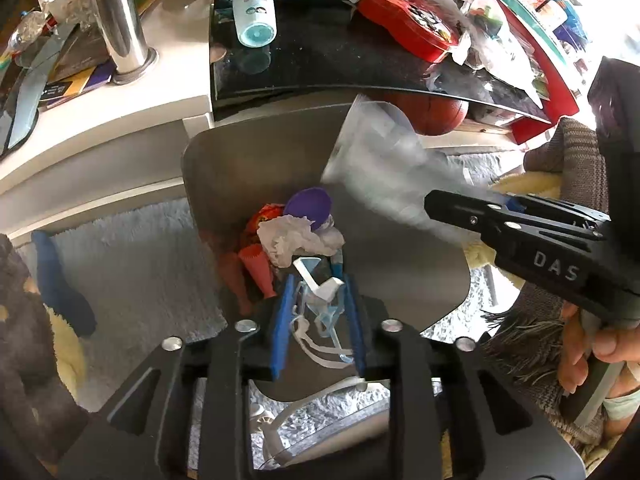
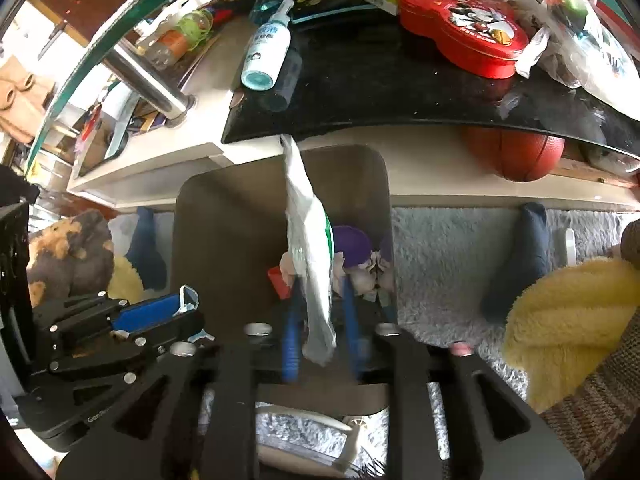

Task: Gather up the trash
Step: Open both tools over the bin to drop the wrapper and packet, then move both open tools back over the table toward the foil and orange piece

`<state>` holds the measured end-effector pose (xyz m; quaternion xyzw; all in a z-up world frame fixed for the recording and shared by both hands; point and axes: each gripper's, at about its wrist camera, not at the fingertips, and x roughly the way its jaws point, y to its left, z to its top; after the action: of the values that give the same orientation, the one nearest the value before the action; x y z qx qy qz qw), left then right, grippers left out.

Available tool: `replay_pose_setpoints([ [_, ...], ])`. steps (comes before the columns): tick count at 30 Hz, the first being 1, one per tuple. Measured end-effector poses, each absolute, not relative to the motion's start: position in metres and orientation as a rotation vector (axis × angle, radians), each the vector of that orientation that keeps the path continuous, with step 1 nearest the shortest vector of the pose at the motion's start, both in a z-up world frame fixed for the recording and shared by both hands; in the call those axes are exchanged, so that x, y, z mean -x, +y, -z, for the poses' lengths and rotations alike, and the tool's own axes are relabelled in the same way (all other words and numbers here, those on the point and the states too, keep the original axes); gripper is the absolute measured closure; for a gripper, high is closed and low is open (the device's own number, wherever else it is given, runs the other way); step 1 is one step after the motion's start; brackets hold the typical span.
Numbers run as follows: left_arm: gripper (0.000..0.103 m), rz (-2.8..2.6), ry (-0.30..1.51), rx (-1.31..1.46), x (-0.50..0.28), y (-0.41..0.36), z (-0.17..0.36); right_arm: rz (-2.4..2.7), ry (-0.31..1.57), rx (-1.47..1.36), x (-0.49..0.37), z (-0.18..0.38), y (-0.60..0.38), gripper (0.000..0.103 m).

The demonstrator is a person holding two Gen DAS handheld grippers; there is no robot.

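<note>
A grey trash bin [image 1: 404, 264] stands on the rug below the table; it also shows in the right wrist view [image 2: 224, 220]. Inside lie a purple lid [image 1: 310, 206], crumpled tissue [image 1: 296, 238] and orange wrappers. My left gripper [image 1: 318, 320] is above the bin, its blue pads around a clear and white plastic piece [image 1: 320, 292]. My right gripper [image 2: 318, 336] is also over the bin, with a white and green plastic wrapper [image 2: 310, 240] between its blue fingers; the wrapper looks blurred [image 1: 380, 160] in the left wrist view.
A black glass table top [image 1: 320, 60] holds a spray bottle [image 1: 254, 8], a red Mickey tin [image 2: 460, 32] and plastic bags. A basketball [image 2: 516, 156] sits under it. A chrome table leg [image 1: 120, 20], dark socks [image 2: 516, 256] and a yellow blanket [image 2: 568, 320] lie around.
</note>
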<state>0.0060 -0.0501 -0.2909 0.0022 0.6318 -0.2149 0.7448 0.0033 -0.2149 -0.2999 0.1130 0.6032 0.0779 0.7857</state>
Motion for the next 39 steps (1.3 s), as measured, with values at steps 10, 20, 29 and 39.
replay_pose_setpoints([
  [10,0.016,0.38,1.305,-0.084,-0.009,-0.048,0.273,-0.085,1.223,-0.269,-0.003,0.282,-0.23,0.023],
  [20,0.008,0.358,1.209,-0.063,-0.019,-0.038,0.218,-0.087,1.093,-0.233,-0.017,0.219,-0.238,0.007],
  [29,0.008,0.316,1.076,-0.027,-0.048,-0.026,0.152,-0.107,0.948,-0.181,-0.057,0.147,-0.24,0.004],
  [39,0.008,0.248,1.006,0.009,-0.12,-0.015,0.11,-0.111,0.882,-0.122,-0.129,0.104,-0.233,0.004],
])
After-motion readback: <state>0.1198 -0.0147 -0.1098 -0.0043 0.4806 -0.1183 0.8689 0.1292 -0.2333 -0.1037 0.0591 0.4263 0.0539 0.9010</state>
